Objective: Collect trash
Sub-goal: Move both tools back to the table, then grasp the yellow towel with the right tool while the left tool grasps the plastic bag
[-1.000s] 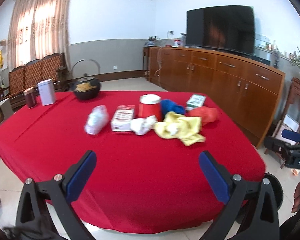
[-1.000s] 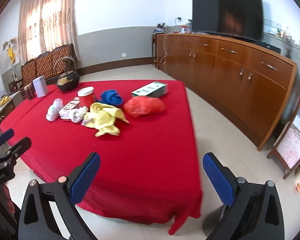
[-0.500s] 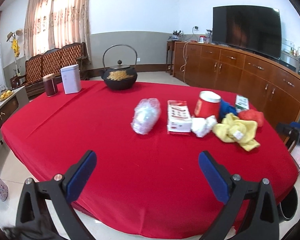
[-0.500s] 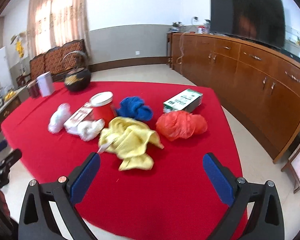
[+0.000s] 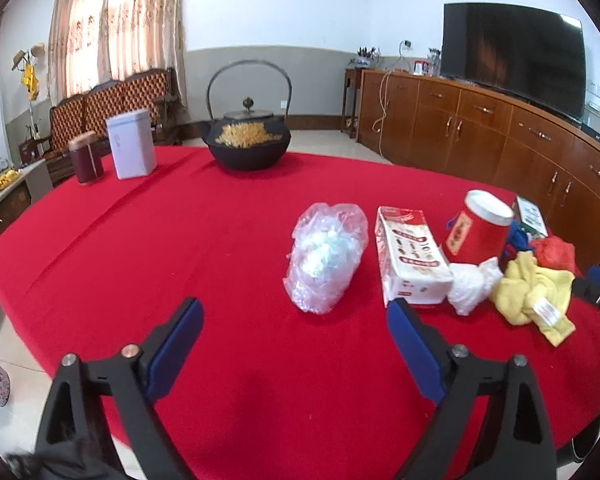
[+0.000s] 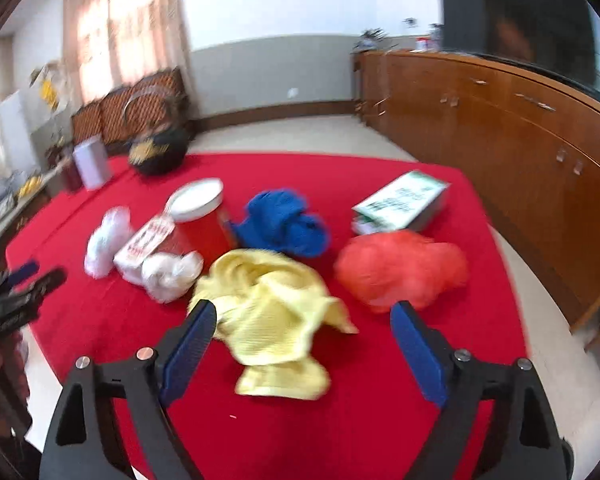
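Trash lies on the red tablecloth [image 5: 180, 248]. In the left wrist view a clear plastic bag [image 5: 326, 262], a red and white carton [image 5: 410, 260], a white crumpled wad [image 5: 470, 284], a red cup [image 5: 478, 228] and a yellow cloth [image 5: 534, 296] lie in a row. My left gripper [image 5: 294, 320] is open and empty, just short of the clear bag. In the right wrist view my right gripper [image 6: 304, 324] is open and empty over the yellow cloth [image 6: 276, 312], with an orange bag [image 6: 400, 272], a blue cloth [image 6: 284, 222] and a green and white box [image 6: 402, 200] beyond.
A black iron kettle [image 5: 247, 142], a white tin [image 5: 131, 150] and a dark red canister [image 5: 85, 163] stand at the table's far side. A long wooden sideboard [image 5: 500, 140] with a TV [image 5: 512, 64] runs along the right wall. The left gripper also shows in the right wrist view [image 6: 20, 284].
Both grippers moved in over the table toward the trash. The left view swung left onto the clear bag. The right view closed in on the yellow cloth. Both stayed open.
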Demonstrator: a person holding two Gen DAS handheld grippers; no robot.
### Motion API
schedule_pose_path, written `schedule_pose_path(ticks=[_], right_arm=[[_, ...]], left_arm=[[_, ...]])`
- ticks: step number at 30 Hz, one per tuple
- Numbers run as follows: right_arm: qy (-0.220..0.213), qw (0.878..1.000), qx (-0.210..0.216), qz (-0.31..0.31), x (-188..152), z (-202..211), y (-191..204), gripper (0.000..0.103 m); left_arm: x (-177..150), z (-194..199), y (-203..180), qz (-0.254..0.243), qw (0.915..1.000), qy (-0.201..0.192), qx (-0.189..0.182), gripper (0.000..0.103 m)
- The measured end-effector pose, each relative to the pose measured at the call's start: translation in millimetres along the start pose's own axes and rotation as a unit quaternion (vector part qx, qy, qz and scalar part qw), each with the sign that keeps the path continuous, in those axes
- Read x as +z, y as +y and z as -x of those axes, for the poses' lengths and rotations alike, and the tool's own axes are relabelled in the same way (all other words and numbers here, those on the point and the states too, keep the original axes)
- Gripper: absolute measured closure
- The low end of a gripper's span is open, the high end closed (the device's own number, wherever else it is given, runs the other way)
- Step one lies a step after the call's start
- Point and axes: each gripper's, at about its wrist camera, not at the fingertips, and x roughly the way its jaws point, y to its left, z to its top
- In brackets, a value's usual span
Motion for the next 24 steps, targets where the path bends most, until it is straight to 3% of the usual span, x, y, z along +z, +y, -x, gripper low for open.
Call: schedule_pose_path(ticks=[6,11,13,15,17,19,24], right_arm=[[0.034,0.999,0.002,0.004,-0.5,-39.1,11.0,0.021],[0.044,0.999,0.016,0.008,2.9,-53.4,16.3,0.022],[0.048,0.999,0.021,0.008,3.7,-55.7,17.1,0.029],[0.055,0.998,0.031,0.007,3.2,-57.8,17.8,0.039],[0.056,0.997,0.046,0.007,2.8,-57.5,21.1,0.052],[0.054,0.997,0.052,0.009,1.8,-54.8,25.4,0.063],[0.041,0.998,0.049,0.005,0.1,-42.2,28.3,0.071]], left_arm=[[8.0,-21.8,-0.9,0.004,0.9999,0.011,-0.010,0.014],[9.2,-42.9,-5.3,0.003,0.9991,0.037,-0.021,0.023],[8.9,-49.0,-8.3,-0.002,0.9980,0.057,-0.029,0.037],[8.4,-51.2,-10.7,-0.006,0.9972,0.066,-0.035,0.044],[7.4,-55.3,-14.9,-0.016,0.9957,0.083,-0.039,0.063],[6.5,-54.3,-17.3,-0.022,0.9954,0.084,-0.040,0.070],[5.0,-37.4,-14.3,-0.016,0.9970,0.062,-0.044,0.078]])
